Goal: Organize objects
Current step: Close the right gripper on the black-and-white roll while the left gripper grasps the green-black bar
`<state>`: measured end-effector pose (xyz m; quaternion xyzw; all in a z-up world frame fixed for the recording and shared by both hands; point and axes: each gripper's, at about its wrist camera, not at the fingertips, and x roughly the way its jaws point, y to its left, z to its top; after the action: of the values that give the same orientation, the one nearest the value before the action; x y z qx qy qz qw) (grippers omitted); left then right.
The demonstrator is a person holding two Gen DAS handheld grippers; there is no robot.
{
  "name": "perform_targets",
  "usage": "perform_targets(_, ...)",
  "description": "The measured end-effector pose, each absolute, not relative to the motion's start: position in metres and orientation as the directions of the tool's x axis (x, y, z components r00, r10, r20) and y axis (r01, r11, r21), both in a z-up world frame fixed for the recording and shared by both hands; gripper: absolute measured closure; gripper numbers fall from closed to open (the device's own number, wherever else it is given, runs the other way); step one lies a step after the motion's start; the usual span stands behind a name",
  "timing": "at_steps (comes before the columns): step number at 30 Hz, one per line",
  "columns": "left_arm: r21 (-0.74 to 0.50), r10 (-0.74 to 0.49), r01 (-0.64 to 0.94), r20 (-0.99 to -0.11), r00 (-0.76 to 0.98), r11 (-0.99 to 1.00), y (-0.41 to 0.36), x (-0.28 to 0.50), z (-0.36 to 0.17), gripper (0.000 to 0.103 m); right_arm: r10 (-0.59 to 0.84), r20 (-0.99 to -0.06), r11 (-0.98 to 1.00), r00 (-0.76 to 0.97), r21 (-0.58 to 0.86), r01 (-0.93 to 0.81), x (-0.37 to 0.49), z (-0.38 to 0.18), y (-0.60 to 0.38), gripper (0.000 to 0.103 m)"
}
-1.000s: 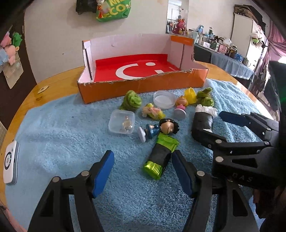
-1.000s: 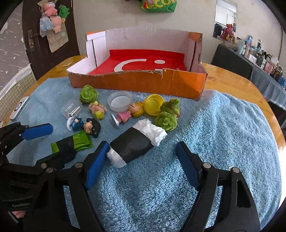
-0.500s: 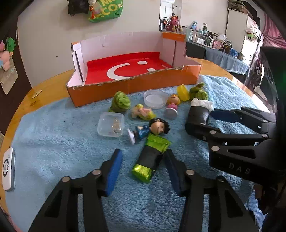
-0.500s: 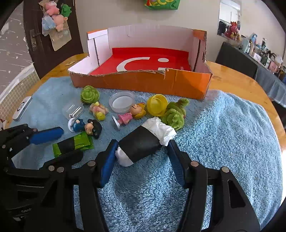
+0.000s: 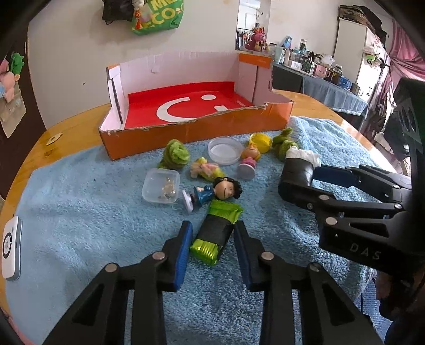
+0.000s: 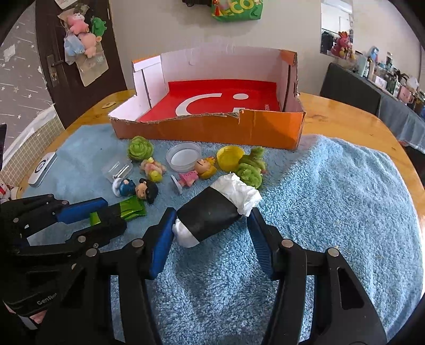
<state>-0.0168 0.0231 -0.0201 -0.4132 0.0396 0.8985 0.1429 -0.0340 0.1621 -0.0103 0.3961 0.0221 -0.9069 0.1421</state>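
Three doll figures, two green plush toys — one box

- A green foil packet with a black band lay flat near the towel's front edge.
- A black-wrapped white roll lay tilted mid-towel, before the orange box.

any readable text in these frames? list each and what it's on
"DAS" on the right gripper body, left wrist view.
"GenRo", cut off, on the left gripper body, right wrist view.
"ECO", partly cut off, on the green bag hanging on the wall.
White curve and dots on the box floor: a graphic, not legible as text.
Small print at the box floor's right edge: too small to read.
Labels on the bottles at the back: too small.
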Motion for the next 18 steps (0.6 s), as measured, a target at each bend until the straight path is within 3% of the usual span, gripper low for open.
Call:
perform_targets(6,-0.050,0.227,-0.286,-0.743,-0.629,-0.957,0.021,-0.013,-0.015,0.070,-0.242,-0.714,-0.959,-0.657,0.074,0.273,-0.029,-0.005,0.164,0.050)
perform_targets(8,-0.056,0.230,-0.283,-0.739,-0.633,-0.958,0.019,-0.012,-0.012,0.077,-0.246,-0.709,-0.958,-0.661,0.075,0.275,-0.027,-0.002,0.164,0.050)
perform_targets(18,-0.096,0.251,-0.273,-0.743,-0.621,-0.957,0.011,-0.011,-0.012,0.078,-0.258,-0.695,-0.954,-0.671,0.071,0.293,-0.023,0.006,0.162,0.050)
